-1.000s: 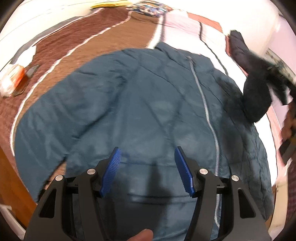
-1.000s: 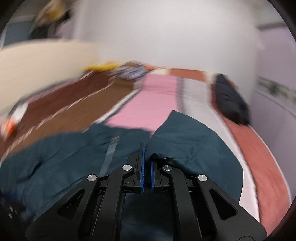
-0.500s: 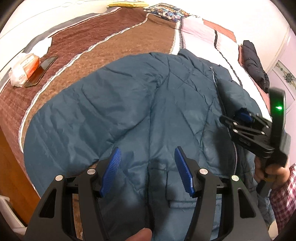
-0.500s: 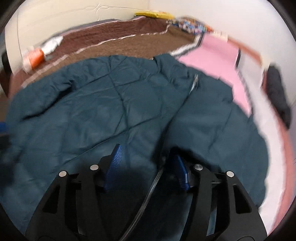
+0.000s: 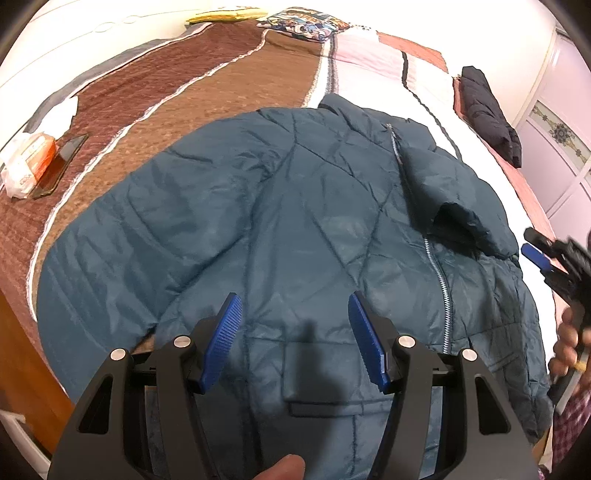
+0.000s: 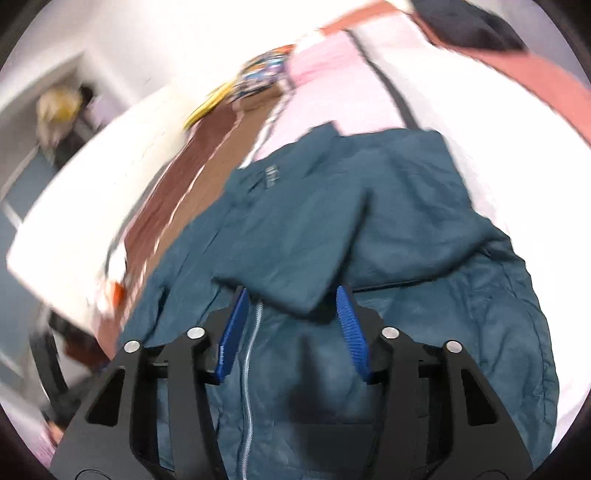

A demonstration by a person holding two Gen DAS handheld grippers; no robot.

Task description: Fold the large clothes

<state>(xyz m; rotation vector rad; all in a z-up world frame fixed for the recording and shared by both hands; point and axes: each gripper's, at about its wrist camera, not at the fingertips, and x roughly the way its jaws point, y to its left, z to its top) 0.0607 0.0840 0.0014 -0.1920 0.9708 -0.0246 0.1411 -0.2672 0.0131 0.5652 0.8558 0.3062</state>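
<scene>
A teal quilted jacket (image 5: 295, 221) lies front-up on the bed, zipper (image 5: 439, 280) running down its right half. One sleeve (image 5: 461, 218) is folded in over the chest, cuff resting near the zipper. My left gripper (image 5: 295, 325) hovers open above the lower front, over a pocket flap, nothing between its blue pads. My right gripper (image 5: 532, 243) sits off the jacket's right edge, held by a hand (image 5: 565, 343). In the right wrist view the jacket (image 6: 406, 240) fills the frame. My right gripper (image 6: 291, 295) has its jaws closing, the folded sleeve (image 6: 295, 258) showing just beyond the gap, pads not pressing it.
A black garment (image 5: 487, 114) lies at the bed's far right. A phone (image 5: 62, 158) and a white and orange bag (image 5: 26, 162) rest on the brown bedspread (image 5: 184, 92) at the left. A patterned pillow (image 5: 303, 26) sits at the head. The wooden bed edge (image 5: 18, 350) runs along the lower left.
The right gripper, shut on the lifted sleeve a second ago, has let go; the sleeve now lies folded over the chest. The right gripper has drawn back to the right and rolled.
</scene>
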